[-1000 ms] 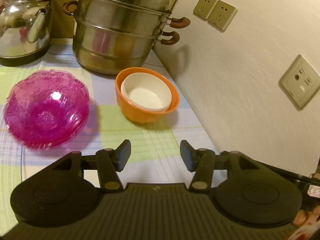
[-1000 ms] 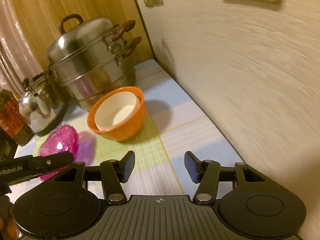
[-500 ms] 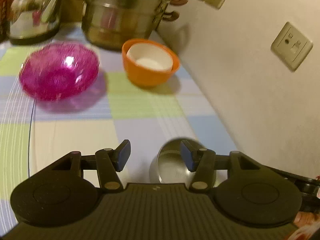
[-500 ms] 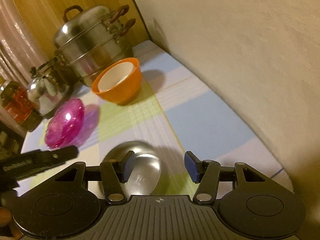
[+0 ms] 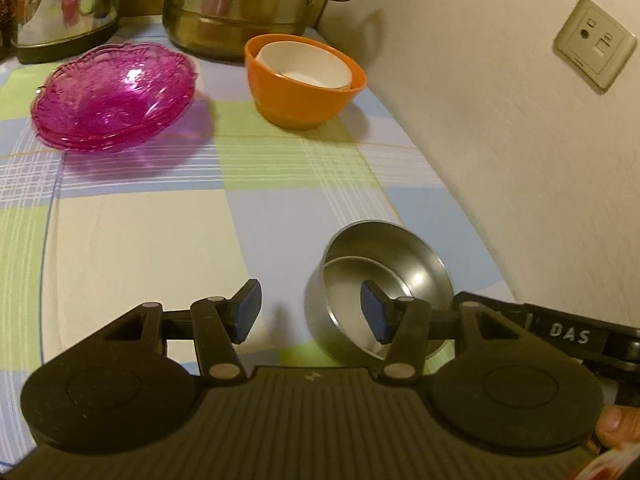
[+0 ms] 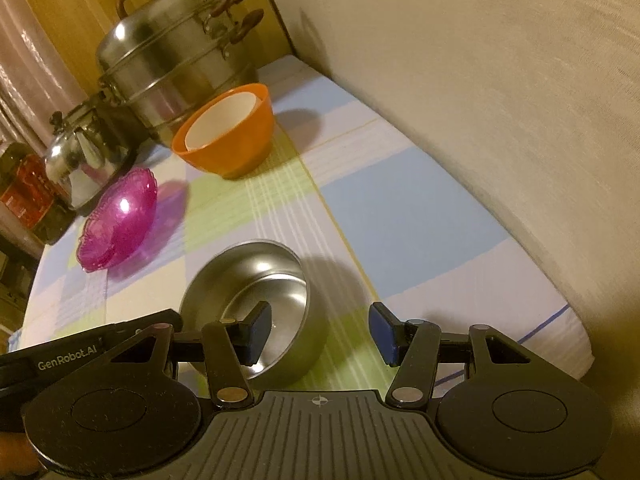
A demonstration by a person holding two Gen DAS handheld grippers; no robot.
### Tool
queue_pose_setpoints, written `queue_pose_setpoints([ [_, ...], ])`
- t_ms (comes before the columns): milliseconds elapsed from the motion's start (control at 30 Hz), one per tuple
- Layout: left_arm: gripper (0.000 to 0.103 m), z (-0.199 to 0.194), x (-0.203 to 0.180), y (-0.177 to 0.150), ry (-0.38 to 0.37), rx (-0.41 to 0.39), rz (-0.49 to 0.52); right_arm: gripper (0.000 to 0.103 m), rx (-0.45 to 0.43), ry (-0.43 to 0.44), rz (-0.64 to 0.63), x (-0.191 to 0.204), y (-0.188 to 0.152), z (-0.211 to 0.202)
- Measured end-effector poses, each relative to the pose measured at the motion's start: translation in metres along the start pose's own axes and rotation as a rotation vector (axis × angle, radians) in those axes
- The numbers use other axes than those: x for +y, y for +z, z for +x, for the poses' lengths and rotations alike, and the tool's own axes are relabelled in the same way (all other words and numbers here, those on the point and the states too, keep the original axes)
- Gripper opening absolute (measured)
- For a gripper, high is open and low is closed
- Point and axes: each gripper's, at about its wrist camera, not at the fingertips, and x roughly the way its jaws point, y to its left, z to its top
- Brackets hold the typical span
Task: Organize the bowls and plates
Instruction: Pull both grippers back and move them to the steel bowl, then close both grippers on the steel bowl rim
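Along the far edge of my checked tablecloth (image 5: 160,216) I have the tall steel steamer pot (image 5: 244,4) and, to its left, the kettle (image 5: 60,4); a dark bottle with a red label (image 6: 24,188) shows at the left edge of the right wrist view. The wall (image 5: 500,120) runs close down the right side, with a socket plate (image 5: 595,45) on it. In front of the pot sits the orange bowl (image 5: 300,92) with a white bowl (image 5: 304,66) nested inside, and the pink glass dish (image 5: 112,96) lies well to its left. Nothing stands between my grippers and the near cloth.

Compared with a second ago, both cameras sit further back from the pot: the orange bowl and pink dish look further off, and a steel bowl (image 5: 380,280), not visible then, now fills the near foreground. Half a second ago only part of it showed behind the fingers; now I see nearly all of it.

The steel bowl rests on the cloth near the wall, tilted so its mouth faces toward me. My left gripper (image 5: 310,312) stands wide, holding nothing; its right finger overlaps the bowl's opening in the view, while its left finger is over bare cloth. My right gripper (image 6: 320,334) is also spread wide and empty; its left finger overlaps the bowl's interior, and the bowl's right wall falls in the gap between the fingers. I cannot tell whether either finger touches the metal.
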Motion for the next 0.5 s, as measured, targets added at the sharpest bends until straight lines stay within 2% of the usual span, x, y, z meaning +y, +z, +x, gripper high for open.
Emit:
queue_pose_setpoints([
  [167,0.051,0.007,-0.003,-0.002,0.002,0.002,0.026,0.055,0.018,-0.004,-0.005,-0.001,-0.002,0.006],
  [367,0.050,0.017,0.000,-0.003,-0.005,0.046,-0.017,0.055,0.021,-0.013,0.000,-0.001,-0.001,0.009],
  [500,0.045,0.021,0.001,-0.003,-0.031,0.063,-0.045,0.055,0.021,-0.012,0.004,-0.001,-0.001,0.011],
])
